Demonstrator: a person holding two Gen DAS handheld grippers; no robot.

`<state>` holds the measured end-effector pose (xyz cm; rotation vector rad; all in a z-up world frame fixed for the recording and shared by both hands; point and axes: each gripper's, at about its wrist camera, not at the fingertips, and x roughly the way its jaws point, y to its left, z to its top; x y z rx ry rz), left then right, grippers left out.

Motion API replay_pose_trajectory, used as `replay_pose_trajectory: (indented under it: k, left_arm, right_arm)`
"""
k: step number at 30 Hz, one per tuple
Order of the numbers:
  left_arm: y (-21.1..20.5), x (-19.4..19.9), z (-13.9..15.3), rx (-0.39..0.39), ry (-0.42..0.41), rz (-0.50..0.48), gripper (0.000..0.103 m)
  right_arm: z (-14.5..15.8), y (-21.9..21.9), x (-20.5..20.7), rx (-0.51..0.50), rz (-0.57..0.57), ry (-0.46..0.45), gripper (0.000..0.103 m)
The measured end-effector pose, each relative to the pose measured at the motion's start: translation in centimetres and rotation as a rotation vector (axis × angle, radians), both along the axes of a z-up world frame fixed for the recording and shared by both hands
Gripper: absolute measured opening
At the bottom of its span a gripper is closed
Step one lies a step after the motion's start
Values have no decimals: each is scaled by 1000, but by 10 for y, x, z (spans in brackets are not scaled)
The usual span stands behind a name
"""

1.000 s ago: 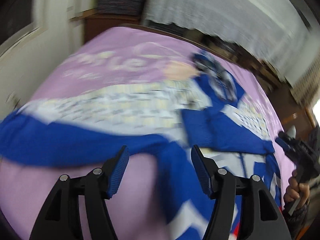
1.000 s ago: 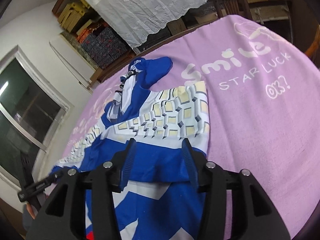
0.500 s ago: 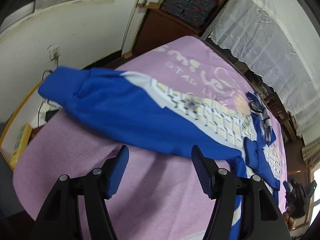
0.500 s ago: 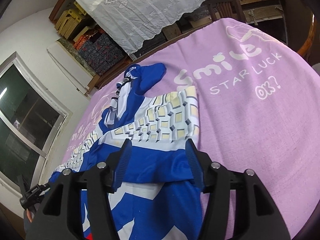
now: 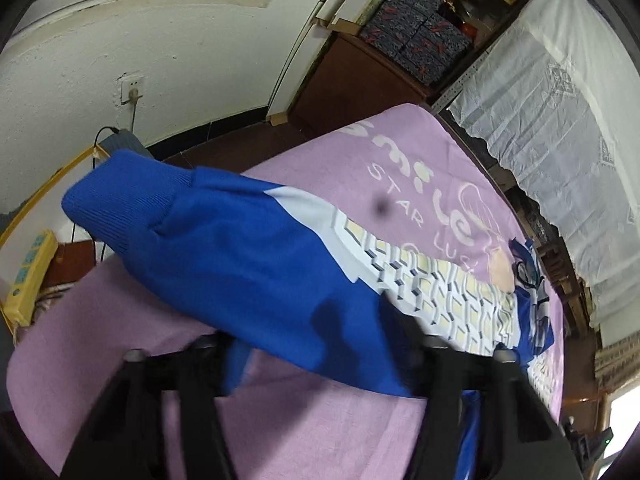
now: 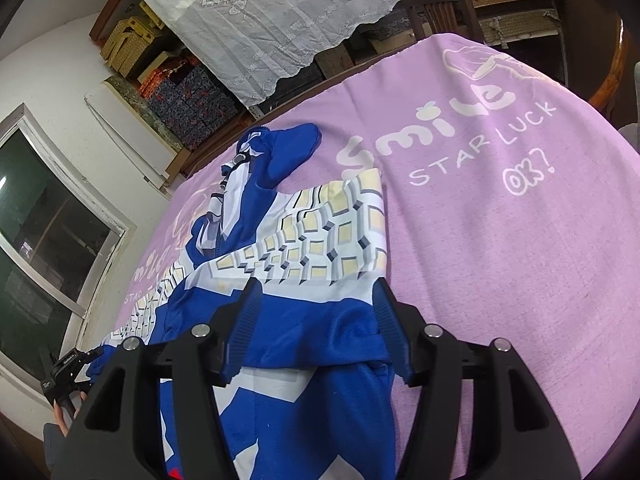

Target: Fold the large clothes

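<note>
On the purple blanket (image 6: 500,240), left jaws just closed around the jacket sleeve (image 5: 224,248); right jaws spread.

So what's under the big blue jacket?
Under the blue jacket lies a purple blanket with white "Smile Star Luck" writing. Part of another print disappears beneath the sleeve. What is under the blanket cannot be seen.

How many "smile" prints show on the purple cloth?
2. One print lies bare on the cloth, right of the jacket. The other print is left of the jacket, which partly covers it. More may be hidden under the jacket.
</note>
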<state>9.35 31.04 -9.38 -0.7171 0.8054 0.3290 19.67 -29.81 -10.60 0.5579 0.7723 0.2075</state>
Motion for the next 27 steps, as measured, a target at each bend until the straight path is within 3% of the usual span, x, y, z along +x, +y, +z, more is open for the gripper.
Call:
replay_pose_trajectory:
  k: [2, 4, 6, 14, 27]
  left_arm:
    - [2, 1, 0, 15, 10, -10, 19]
    - [4, 0, 2, 26, 10, -13, 15]
    - [3, 0, 6, 28, 5, -15, 14]
    - [-36, 17, 46, 219, 7, -74, 12]
    - [-167, 65, 103, 396, -75, -309, 12]
  right_arm:
    - [0, 0, 0, 3, 0, 2, 56]
    - [0, 0, 0, 1, 2, 3, 56]
    - [0, 1, 0, -2, 4, 4, 56]
    - [-1, -3, 0, 11, -7, 10, 56]
    - [-1, -4, -1, 22, -5, 11, 56]
